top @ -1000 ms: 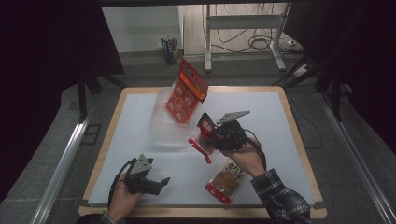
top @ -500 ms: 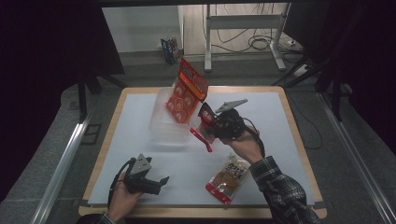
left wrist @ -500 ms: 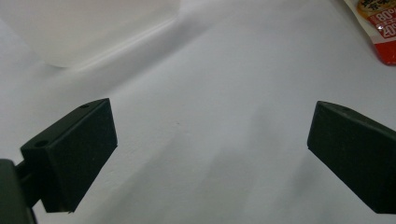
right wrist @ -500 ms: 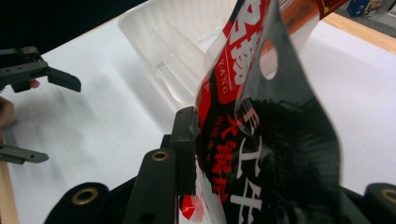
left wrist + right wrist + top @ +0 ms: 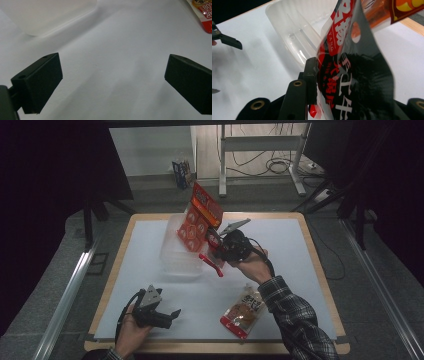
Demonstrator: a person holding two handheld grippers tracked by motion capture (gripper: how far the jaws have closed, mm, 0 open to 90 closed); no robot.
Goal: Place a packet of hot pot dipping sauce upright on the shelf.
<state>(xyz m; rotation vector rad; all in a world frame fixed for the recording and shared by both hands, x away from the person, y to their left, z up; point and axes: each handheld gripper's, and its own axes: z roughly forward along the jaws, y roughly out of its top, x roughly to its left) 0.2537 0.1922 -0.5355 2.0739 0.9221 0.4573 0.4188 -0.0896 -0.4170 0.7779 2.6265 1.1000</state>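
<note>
Hands come in from the near edge of the white table (image 5: 150, 245), each one holding a two-jaw gripper. Nearest, the left gripper (image 5: 172, 314) rests low over bare tabletop with its jaws spread wide and nothing between them. Just beyond and to the right lies a second snack packet (image 5: 243, 312), flat on the table and apart from both grippers. Farther in, the right gripper (image 5: 212, 251) is clenched on the lower part of a red and black snack bag (image 5: 199, 217), which stands upright in the air beside and slightly over a clear plastic tub (image 5: 175, 255). In the right gripper view the bag (image 5: 352, 75) is pinched close to one edge, and most of it flaps free above the jaws; how firmly the far jaw presses is hard to judge, since the bag hides it. The likely trouble is slip: a glossy film gripped near its edge could slide out or swing while carried. The floppy top may also catch the tub's rim (image 5: 284, 22) and fold, leaving the bag draped over the wall instead of inside. The light tub could itself be nudged across the table, as no gripper steadies it.
</note>
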